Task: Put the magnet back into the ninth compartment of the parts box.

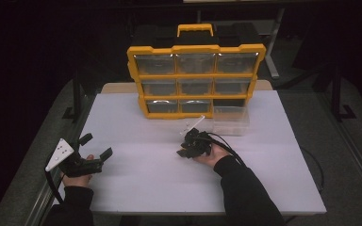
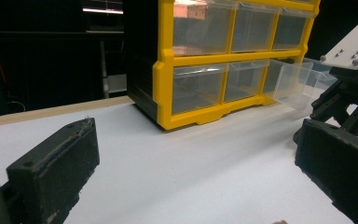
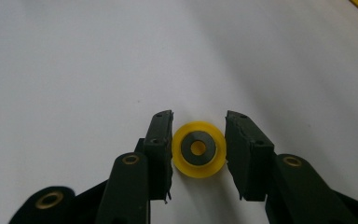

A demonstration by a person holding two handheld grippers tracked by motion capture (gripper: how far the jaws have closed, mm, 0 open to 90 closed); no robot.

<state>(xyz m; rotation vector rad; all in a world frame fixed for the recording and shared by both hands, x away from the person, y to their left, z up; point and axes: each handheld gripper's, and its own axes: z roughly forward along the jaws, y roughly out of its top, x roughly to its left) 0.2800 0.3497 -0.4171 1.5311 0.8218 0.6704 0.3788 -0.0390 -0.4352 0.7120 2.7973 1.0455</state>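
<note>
Black jaws of the right gripper [image 3: 199, 154] fill the bottom of the right gripper view, clamped on a yellow wheel [image 3: 198, 149] with a dark grey ring around its small yellow centre. Both pads press the wheel's rim from either side, and the wheel sits on the white tabletop [image 3: 74, 70]. In the high view this gripper [image 1: 188, 149] is in the person's right hand [image 1: 212, 155], near the middle of the tabletop, just in front of the organizer [image 1: 195, 80].

That organizer is yellow-framed with clear drawers and a handle on top; it stands upright at the far side. One clear drawer [image 1: 231, 120] is out and rests on the tabletop at the lower right corner of the organizer.

At the left edge, the left gripper [image 1: 96, 146] is held in the left hand [image 1: 78, 179], its jaws wide apart with nothing between them, well away from the wheel.
</note>
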